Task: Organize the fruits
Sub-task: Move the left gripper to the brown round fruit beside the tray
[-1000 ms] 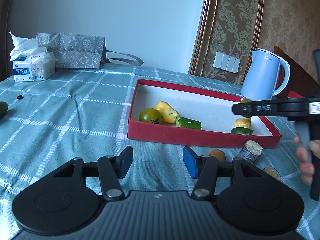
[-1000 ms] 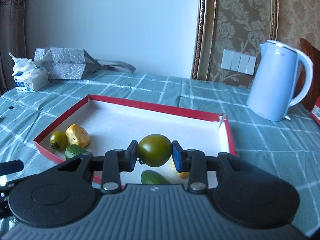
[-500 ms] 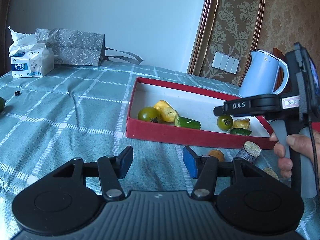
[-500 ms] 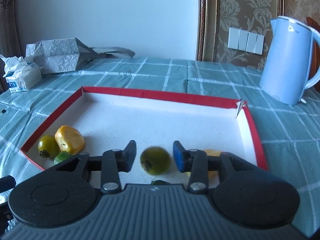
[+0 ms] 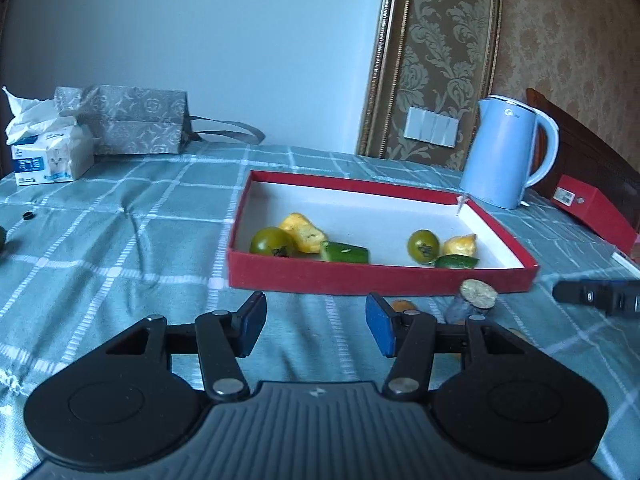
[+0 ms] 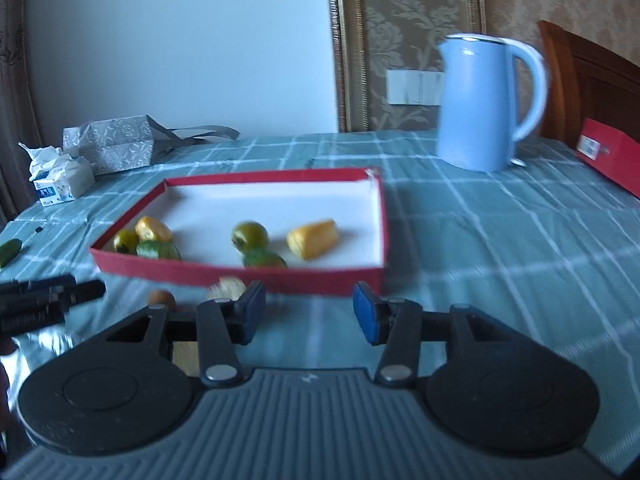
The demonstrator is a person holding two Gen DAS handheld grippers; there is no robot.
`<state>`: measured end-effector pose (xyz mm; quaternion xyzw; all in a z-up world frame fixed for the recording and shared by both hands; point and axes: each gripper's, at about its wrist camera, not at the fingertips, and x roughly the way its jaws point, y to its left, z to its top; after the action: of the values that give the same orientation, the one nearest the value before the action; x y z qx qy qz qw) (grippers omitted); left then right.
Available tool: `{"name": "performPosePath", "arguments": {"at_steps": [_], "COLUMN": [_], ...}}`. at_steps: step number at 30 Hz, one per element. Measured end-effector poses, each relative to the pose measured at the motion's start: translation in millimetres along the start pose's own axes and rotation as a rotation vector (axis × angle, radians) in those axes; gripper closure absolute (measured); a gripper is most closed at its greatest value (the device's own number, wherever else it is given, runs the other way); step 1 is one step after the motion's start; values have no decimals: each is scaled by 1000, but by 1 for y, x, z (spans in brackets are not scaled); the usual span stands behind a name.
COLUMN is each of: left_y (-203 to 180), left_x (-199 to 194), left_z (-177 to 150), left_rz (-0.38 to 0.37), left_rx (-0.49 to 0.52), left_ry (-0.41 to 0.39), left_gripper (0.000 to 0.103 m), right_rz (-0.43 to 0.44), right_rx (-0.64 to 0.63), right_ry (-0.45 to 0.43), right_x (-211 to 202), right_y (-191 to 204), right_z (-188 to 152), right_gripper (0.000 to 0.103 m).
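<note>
A: Checked teal cloth covers the table [image 5: 100,248], with a pale wall and patterned wallpaper behind. What is biggest on it?

B: The red tray [image 5: 380,276], white inside, at the centre. At 2 o'clock from it stands the blue kettle [image 5: 500,152]; at 10 o'clock lie a grey gift bag [image 5: 128,120] and a tissue pack [image 5: 48,160].

A: And the fruits?

B: Inside the tray, near its front wall. At its 7 o'clock corner: a green tomato [image 5: 272,242], a yellow piece [image 5: 302,232] and a green slice [image 5: 344,252], touching. At 5 o'clock: a second green tomato [image 5: 423,244], a yellow piece, a green slice. Outside, just beside the front wall, sit a cut stub [image 5: 476,296] and a small orange fruit [image 5: 402,305].

A: The grippers?

B: The left hand-held gripper [image 5: 316,324] hovers in front of the tray, jaws apart, nothing between them. The right hand-held gripper [image 6: 306,312] is opening, nothing between its jaws, only cloth beyond.
</note>
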<state>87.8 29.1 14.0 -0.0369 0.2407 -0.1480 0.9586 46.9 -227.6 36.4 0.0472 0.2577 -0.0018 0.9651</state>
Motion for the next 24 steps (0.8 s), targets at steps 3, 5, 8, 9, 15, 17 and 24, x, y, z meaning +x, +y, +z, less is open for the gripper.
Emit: {"name": "performPosePath", "arguments": {"at_steps": [3,5,8,9,15,17,24], "left_y": [-11,-16,-22,-23,-28,-33,-40], "left_x": [0,0,3,4,9,13,29], "left_z": [0,0,2,3,9,10,10], "left_rz": [0,2,8,6,-44,-43,-30], "left_rx": [31,52,70,74,53,68,86], "left_ry": [3,4,11,11,25,37,85], "left_gripper": [49,49,49,49,49,49,49], "right_rz": [-27,-16,-15,-12,9,17,38], "right_rx": [12,43,54,55,69,73,73], "right_ry": [0,2,-1,1,-6,0,5], "right_x": [-13,-18,-24,-25,-28,-26,-24], "right_y": [-10,-16,-18,-18,-20,-20,-18], "right_z": [-17,-24,-33,-35,-41,-42,-45], "right_gripper": [57,57,57,57,57,57,57]}}
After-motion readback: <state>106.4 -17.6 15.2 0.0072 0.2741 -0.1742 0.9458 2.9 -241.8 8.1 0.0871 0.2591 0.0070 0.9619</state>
